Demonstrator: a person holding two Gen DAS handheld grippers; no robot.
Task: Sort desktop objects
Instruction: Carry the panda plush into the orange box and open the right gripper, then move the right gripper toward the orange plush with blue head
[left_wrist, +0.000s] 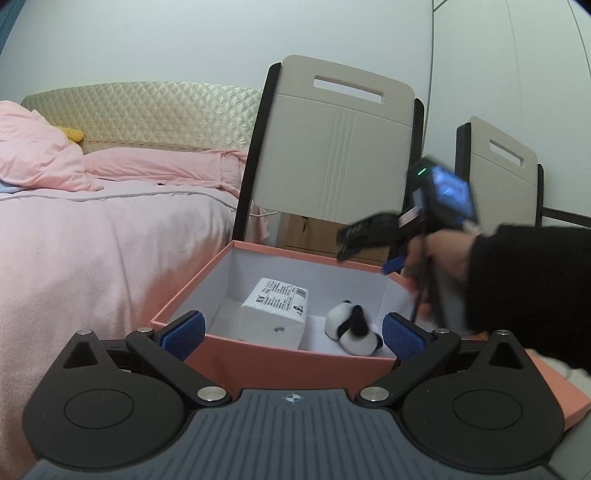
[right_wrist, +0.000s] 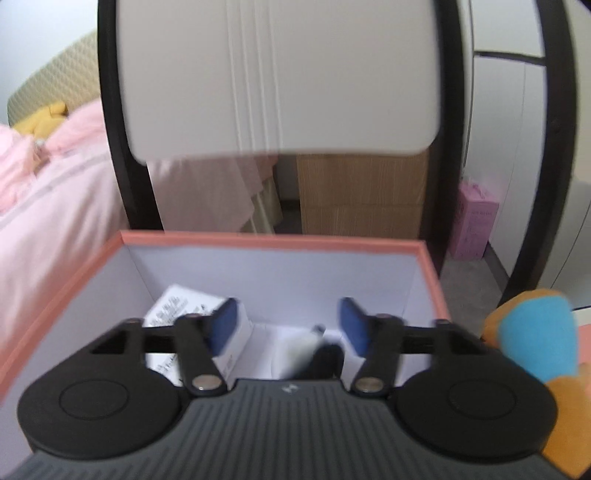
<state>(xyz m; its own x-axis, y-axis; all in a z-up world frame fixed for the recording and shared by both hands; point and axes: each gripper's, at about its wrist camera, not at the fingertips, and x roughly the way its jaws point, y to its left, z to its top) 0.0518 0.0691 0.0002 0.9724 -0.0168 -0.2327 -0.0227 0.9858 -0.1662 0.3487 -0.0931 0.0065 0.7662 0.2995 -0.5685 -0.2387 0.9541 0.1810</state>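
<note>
A pink box (left_wrist: 280, 356) with a white inside stands open in front of me. Inside lie a white tissue pack (left_wrist: 275, 308) and a black-and-white panda plush (left_wrist: 352, 326). My left gripper (left_wrist: 293, 332) is open and empty at the box's near wall. My right gripper (right_wrist: 288, 328) is open and empty above the box (right_wrist: 273, 240), with the tissue pack (right_wrist: 177, 308) and the blurred panda (right_wrist: 310, 347) below it. It also shows in the left wrist view (left_wrist: 364, 243), held over the box's far right rim.
An orange and blue plush (right_wrist: 535, 347) sits right of the box. Two chairs (left_wrist: 332, 147) (left_wrist: 502, 173) stand behind it, with a cardboard box (right_wrist: 364, 195) and a pink carton (right_wrist: 474, 221) on the floor. A bed with pink bedding (left_wrist: 92, 258) fills the left.
</note>
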